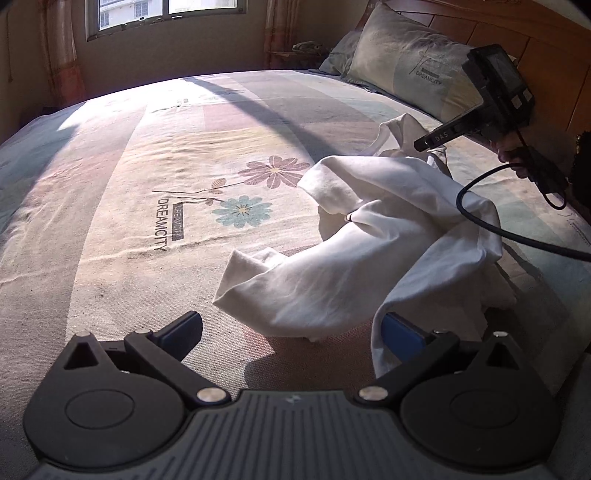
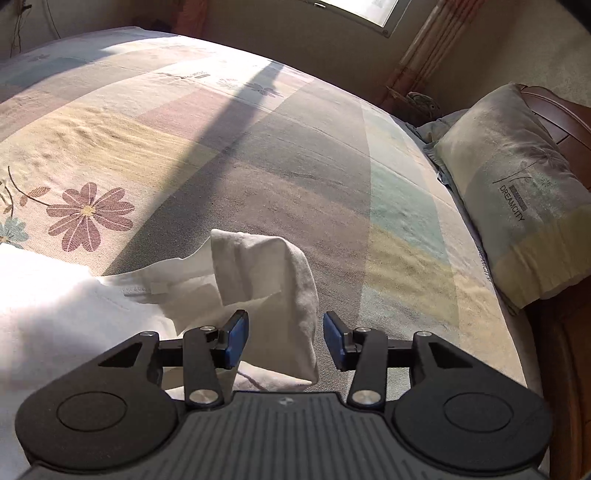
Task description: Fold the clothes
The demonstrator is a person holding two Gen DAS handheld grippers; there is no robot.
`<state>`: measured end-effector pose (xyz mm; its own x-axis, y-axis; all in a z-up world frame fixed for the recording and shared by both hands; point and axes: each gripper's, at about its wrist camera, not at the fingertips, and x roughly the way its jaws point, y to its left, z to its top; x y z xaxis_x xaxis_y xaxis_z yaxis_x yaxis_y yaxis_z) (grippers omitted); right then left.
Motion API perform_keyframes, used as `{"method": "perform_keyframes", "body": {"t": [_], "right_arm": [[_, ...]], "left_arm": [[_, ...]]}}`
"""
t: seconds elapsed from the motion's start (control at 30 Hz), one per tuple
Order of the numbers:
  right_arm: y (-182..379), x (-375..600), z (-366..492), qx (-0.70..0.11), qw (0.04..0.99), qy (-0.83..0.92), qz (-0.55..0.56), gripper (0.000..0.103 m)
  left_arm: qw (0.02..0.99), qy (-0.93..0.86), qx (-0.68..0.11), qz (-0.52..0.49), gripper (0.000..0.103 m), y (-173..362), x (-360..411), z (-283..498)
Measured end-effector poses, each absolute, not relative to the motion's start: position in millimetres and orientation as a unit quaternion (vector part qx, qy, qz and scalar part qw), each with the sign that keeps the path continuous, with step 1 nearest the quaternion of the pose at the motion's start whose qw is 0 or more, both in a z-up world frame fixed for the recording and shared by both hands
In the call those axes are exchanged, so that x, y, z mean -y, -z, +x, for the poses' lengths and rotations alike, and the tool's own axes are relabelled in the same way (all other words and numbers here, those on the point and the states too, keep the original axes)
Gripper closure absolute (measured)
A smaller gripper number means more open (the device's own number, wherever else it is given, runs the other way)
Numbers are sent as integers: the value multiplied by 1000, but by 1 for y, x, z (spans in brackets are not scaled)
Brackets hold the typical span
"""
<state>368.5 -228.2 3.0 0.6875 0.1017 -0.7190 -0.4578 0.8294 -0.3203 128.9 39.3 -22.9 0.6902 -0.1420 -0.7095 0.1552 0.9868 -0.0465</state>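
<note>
A crumpled white garment (image 1: 369, 236) lies on the flowered bed sheet (image 1: 147, 166). In the left wrist view my left gripper (image 1: 295, 330) is open wide just above the sheet. A fold of the garment hangs over the inside of its right finger (image 1: 406, 336), and the left finger touches nothing. My right gripper (image 1: 430, 144) is at the garment's far end, held by a hand. In the right wrist view the right gripper (image 2: 284, 339) has its blue pads apart. A white sleeve (image 2: 269, 280) lies between them, and neither pad presses on it.
A pillow (image 1: 406, 62) (image 2: 517, 192) leans on the wooden headboard (image 1: 535, 37) at the right. A black cable (image 1: 480, 221) loops over the garment from the right gripper's handle. A window (image 1: 166, 11) is behind the bed. Sunlit sheet spreads left of the garment.
</note>
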Motion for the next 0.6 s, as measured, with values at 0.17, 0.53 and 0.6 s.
{"method": "perform_keyframes", "body": {"t": [0.17, 0.53, 0.6], "right_arm": [[-47, 231, 310, -367, 880, -236, -185, 21], [-8, 200, 218, -392, 847, -235, -270, 10], [0, 225, 221, -401, 857, -196, -258, 8]], "left_arm": [[921, 84, -380, 3, 1, 18, -37, 129], [921, 70, -382, 11, 1, 5, -50, 112], [921, 68, -383, 22, 1, 3, -50, 113]]}}
